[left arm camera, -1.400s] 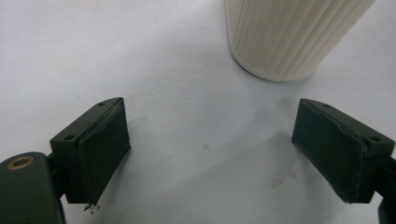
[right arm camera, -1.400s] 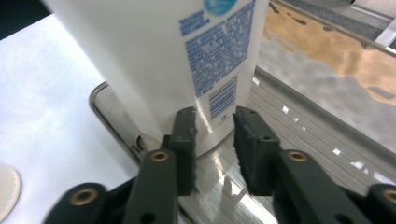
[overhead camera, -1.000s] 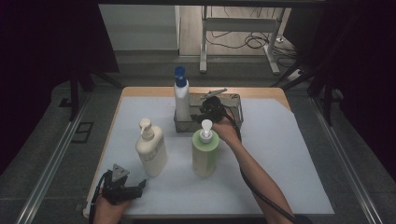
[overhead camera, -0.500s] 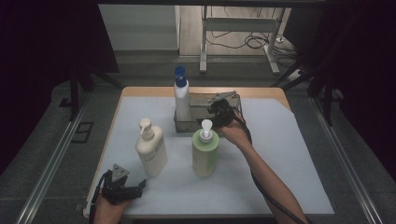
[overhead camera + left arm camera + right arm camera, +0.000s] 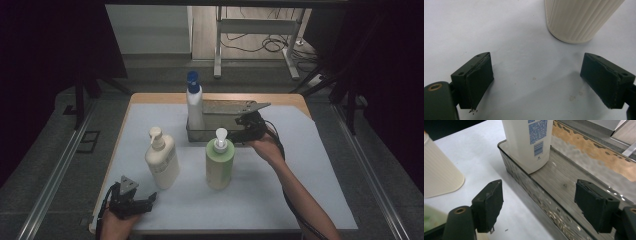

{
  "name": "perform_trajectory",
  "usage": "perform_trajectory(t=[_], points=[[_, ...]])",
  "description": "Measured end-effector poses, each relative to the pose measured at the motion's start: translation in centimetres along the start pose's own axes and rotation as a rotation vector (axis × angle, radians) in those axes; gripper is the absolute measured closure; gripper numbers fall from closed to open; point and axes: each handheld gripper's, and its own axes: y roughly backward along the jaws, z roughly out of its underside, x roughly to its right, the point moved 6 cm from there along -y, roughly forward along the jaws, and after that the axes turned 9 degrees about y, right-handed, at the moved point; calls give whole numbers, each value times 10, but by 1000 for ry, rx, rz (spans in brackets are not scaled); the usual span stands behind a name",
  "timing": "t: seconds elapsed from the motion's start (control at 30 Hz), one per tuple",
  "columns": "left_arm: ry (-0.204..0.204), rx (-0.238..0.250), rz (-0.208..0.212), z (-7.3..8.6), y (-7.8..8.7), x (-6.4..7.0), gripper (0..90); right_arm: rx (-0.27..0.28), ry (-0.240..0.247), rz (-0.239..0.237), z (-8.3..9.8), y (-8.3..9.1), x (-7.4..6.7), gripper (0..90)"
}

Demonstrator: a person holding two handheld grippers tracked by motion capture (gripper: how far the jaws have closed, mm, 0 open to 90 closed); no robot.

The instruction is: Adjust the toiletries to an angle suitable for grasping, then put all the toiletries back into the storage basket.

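up close, right claw [image 5: 537, 203] straddles tray wall [image 5: 524, 180], jaws apart

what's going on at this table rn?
A person works two hand-held tools over a white mat. The right tool has just been opening, nothing between its jaws, at the metal tray where the blue-capped bottle stands. A cream pump bottle and a green pump bottle stand on the mat. The left tool rests open near the front edge.
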Motion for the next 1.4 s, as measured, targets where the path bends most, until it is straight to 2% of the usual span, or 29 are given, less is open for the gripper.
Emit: perform_trajectory(t=[0.33,0.4,0.8,1.07,1.2,1.4], points=[[-1,0,0,0,0,0,107,-4,16,-7,17,22,-7,157],[0,0,0,0,0,0,107,-19,16,0,22,26,-8,155],[-1,2,-1,0,0,0,107,-15,46,-6,45,49,-20,132],[0,3,-1,0,0,0,107,-16,56,-41,59,61,-34,131],[-1,3,0,0,0,0,107,-16,44,-74,66,62,-43,133],[-1,3,-1,0,0,0,107,2,44,-109,67,64,-56,119]])
